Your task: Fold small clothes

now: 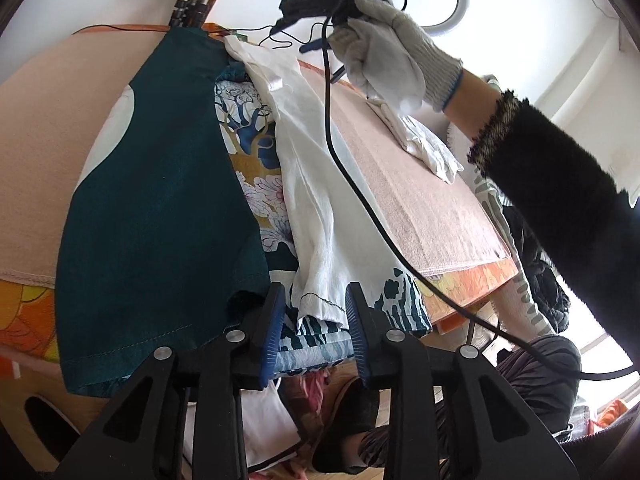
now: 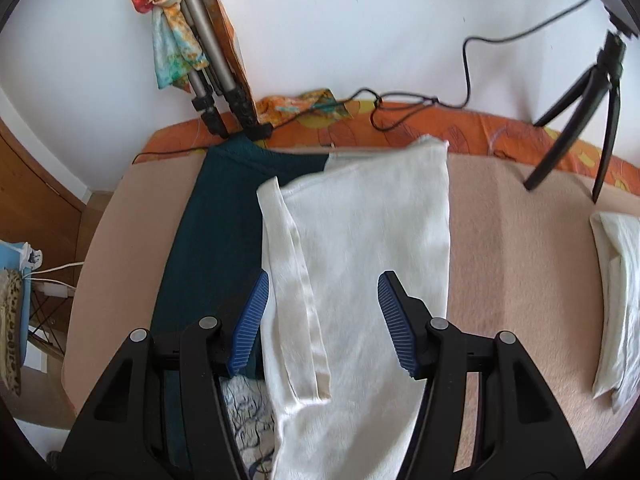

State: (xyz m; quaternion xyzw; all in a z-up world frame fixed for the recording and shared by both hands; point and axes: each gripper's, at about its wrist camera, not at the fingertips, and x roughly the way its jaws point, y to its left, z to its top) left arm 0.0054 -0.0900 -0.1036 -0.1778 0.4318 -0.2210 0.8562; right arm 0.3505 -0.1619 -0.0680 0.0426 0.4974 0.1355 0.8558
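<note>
A white garment (image 2: 360,240) lies lengthwise on the pink blanket (image 2: 512,260), overlapping a dark teal garment (image 2: 216,220) on its left. My right gripper (image 2: 324,320) hovers open over the white garment, one pad to each side, nothing gripped. From the left wrist view, the white garment (image 1: 316,200) runs over a blue-and-white patterned cloth (image 1: 248,128), beside the teal garment (image 1: 160,200). My left gripper (image 1: 317,330) stands open at the table's near edge, with the white hem and patterned cloth between its pads. A gloved hand (image 1: 384,40) holds the right gripper above the far end.
A folded white piece (image 2: 616,300) lies on the blanket at the right. A small black tripod (image 2: 576,120) and silver tripod legs (image 2: 208,60) stand at the back by the wall. A black cable (image 1: 360,184) trails across the blanket. An orange patterned cover (image 2: 440,128) borders the far edge.
</note>
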